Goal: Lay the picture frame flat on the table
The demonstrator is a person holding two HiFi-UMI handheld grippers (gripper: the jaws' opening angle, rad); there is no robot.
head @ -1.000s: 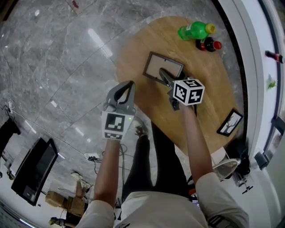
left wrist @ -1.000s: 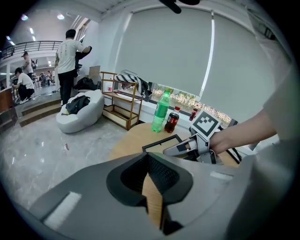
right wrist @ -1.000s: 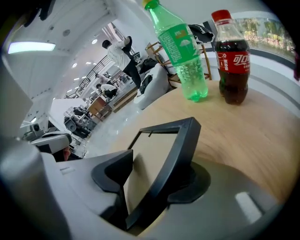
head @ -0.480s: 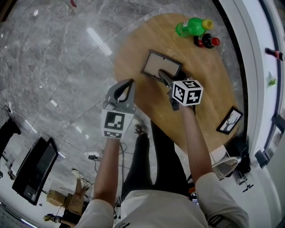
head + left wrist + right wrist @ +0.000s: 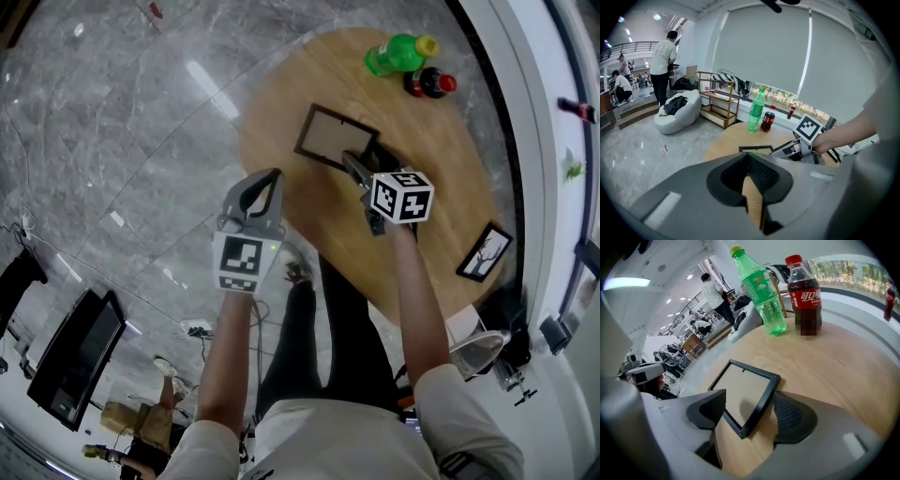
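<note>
The black picture frame (image 5: 336, 138) lies flat on the round wooden table (image 5: 441, 159), its tan panel facing up (image 5: 744, 389). My right gripper (image 5: 359, 167) hovers at the frame's near corner. Its jaws are opening: the corner sits between the two dark pads (image 5: 794, 417), and neither pad presses on it. My left gripper (image 5: 266, 186) hangs over the floor, left of the table and off its edge, shut with nothing in it (image 5: 753, 183). In the left gripper view the frame (image 5: 756, 149) and the right gripper (image 5: 794, 149) show ahead.
A green bottle (image 5: 394, 54) and a cola bottle (image 5: 427, 84) stand at the table's far side, beyond the frame (image 5: 761, 291). A second small picture frame (image 5: 484, 255) lies near the table's right edge. Grey marble floor surrounds the table; people stand far off.
The right gripper's jaws have spread apart and let go of the frame's near corner, and the gripper has drawn back slightly. The left gripper has stayed where it was.
</note>
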